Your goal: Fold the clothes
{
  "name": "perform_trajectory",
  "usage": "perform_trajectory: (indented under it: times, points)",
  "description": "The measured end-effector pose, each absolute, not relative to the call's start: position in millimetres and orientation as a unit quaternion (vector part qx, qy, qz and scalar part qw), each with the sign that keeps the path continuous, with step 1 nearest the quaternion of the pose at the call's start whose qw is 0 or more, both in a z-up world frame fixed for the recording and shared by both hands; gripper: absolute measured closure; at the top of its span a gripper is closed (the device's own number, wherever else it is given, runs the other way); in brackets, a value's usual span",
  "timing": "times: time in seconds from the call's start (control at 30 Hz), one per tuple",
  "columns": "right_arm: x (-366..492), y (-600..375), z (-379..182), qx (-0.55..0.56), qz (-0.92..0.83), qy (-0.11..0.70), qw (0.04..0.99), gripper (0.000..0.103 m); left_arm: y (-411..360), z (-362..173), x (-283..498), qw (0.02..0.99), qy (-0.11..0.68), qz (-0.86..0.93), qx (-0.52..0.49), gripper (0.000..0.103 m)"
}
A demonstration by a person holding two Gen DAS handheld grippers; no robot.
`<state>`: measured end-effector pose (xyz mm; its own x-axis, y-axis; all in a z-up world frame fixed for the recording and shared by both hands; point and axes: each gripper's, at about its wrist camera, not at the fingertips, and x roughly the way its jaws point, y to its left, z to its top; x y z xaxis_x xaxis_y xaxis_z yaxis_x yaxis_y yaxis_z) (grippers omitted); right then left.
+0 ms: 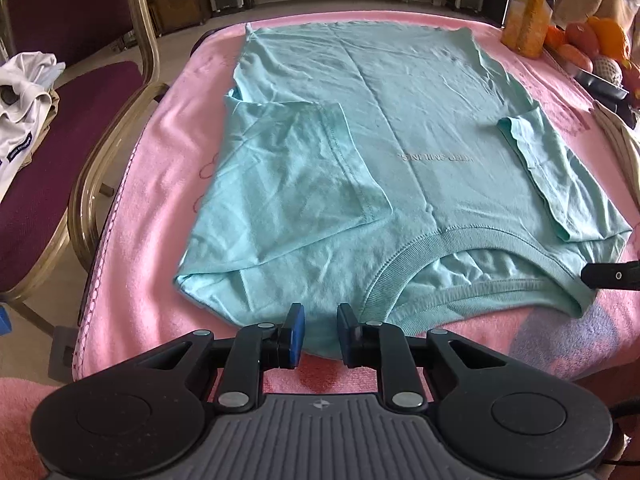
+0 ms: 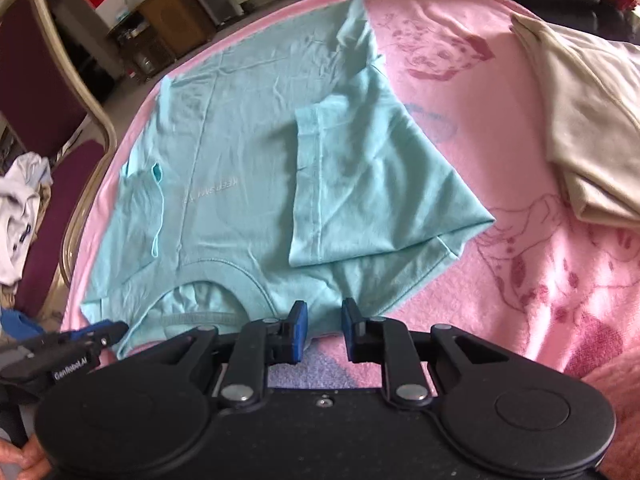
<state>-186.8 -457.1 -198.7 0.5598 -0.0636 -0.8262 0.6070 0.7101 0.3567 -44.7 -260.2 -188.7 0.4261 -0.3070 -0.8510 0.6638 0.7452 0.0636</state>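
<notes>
here teal shirt (image 1: pixel 400 120) flat, sleeves folded; grip unclear.

Pale lettering (image 1: pixel 434 157) on the teal T-shirt (image 1: pixel 400 120): faint, upside down, unreadable. Right gripper (image 1: pixel 610 276) cut by the left view's edge, jaws unseen there. Beige folded garment (image 2: pixel 588 128) runs off the right view's edge. White clothes (image 1: pixel 24 100) on the chair (image 1: pixel 100 92) cropped. Fruit pile (image 1: pixel 592 40) blurred.
</notes>
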Motion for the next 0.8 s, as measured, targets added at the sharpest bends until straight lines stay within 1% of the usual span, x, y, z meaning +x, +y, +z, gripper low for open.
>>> perform_trajectory:
  times: [0.2,0.27,0.33,0.53,0.6,0.67,0.8]
  points:
    - [-194,-451,-193,0.311,-0.202,0.417,0.83,0.082,-257,-184,-49,0.821,0.446,-0.29,0.205,0.084]
    - [-199,-450,-188,0.313,-0.201,0.401,0.837,0.082,-254,-183,-47,0.823,0.448,-0.287,0.198,0.08]
    - [-201,-451,-185,0.316,-0.194,0.39,0.843,0.082,-251,-182,-44,0.827,0.448,-0.285,0.185,0.08]
    - [-190,-447,-193,0.306,-0.181,0.422,0.834,0.082,-252,-181,-46,0.819,0.452,-0.309,0.171,0.08]
    - [-188,-446,-193,0.301,-0.18,0.427,0.833,0.082,-256,-182,-50,0.818,0.447,-0.311,0.186,0.08]
    - [-190,-448,-190,0.311,-0.181,0.422,0.832,0.082,-257,-183,-51,0.819,0.445,-0.308,0.192,0.079]
    - [-195,-454,-181,0.336,-0.181,0.403,0.831,0.082,-251,-173,-36,0.819,0.463,-0.3,0.16,0.08]
